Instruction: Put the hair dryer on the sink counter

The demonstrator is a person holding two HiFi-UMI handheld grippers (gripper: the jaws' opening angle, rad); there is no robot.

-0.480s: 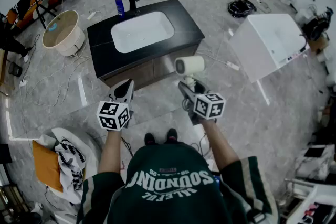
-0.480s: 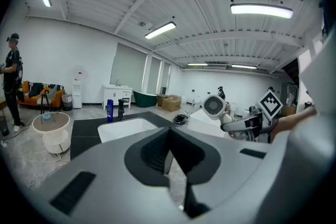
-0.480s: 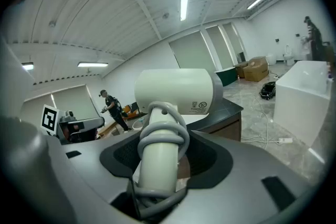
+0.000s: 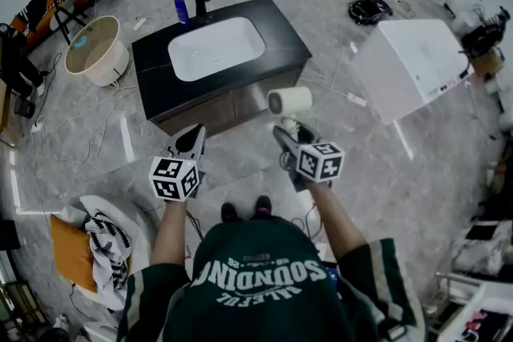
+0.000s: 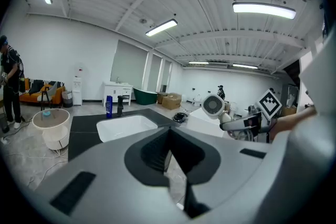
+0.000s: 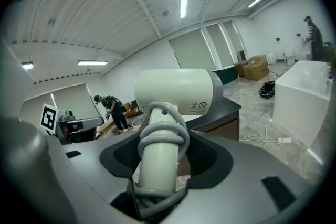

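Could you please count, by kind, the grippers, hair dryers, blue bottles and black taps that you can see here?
Grippers: 2 (left gripper, right gripper)
Hair dryer: 1, its handle between the right gripper's fingers
Blue bottle: 1, on the sink counter
Black tap: 1, on the same counter
Total: 5

Head view is looking steeply down from above the person [image 4: 260, 276], taking in left tool [image 4: 192, 137], right tool [image 4: 283, 137] and counter [image 4: 152, 76] ahead. Left gripper view is facing low across the counter top. Right gripper view is looking past the close dryer [image 6: 176, 93] at the counter's front edge.
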